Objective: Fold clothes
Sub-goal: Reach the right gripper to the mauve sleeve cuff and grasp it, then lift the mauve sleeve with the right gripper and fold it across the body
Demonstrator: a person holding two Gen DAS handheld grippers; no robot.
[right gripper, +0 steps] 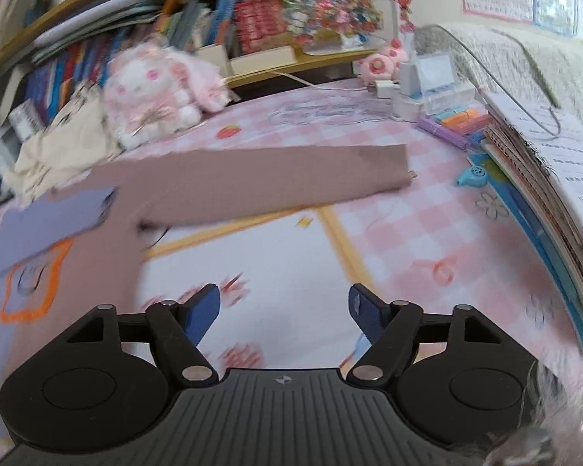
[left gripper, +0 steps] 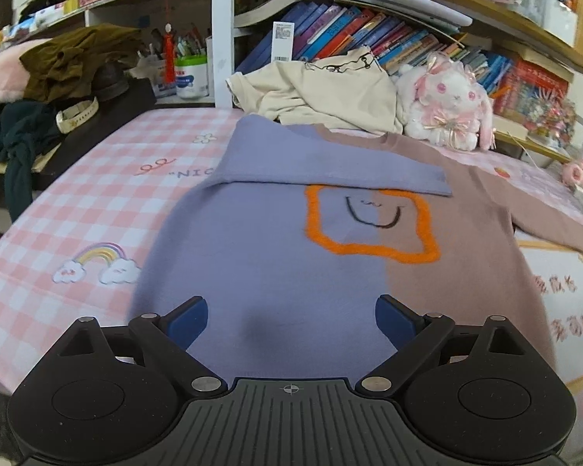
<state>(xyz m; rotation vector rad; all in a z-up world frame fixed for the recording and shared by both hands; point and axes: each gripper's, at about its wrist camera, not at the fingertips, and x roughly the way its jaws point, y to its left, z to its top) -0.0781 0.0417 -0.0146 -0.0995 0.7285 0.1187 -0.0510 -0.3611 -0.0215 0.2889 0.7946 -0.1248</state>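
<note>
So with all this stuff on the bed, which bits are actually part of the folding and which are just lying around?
Part of the job:
- two-tone sweater, purple sleeve already folded across, brown sleeve still spread out
- left tongs and right tongs, both open and empty
- possibly the cream top, crumpled behind

Just lying about:
- plush bunny
- books
- notebook stack
- olive garment
</note>
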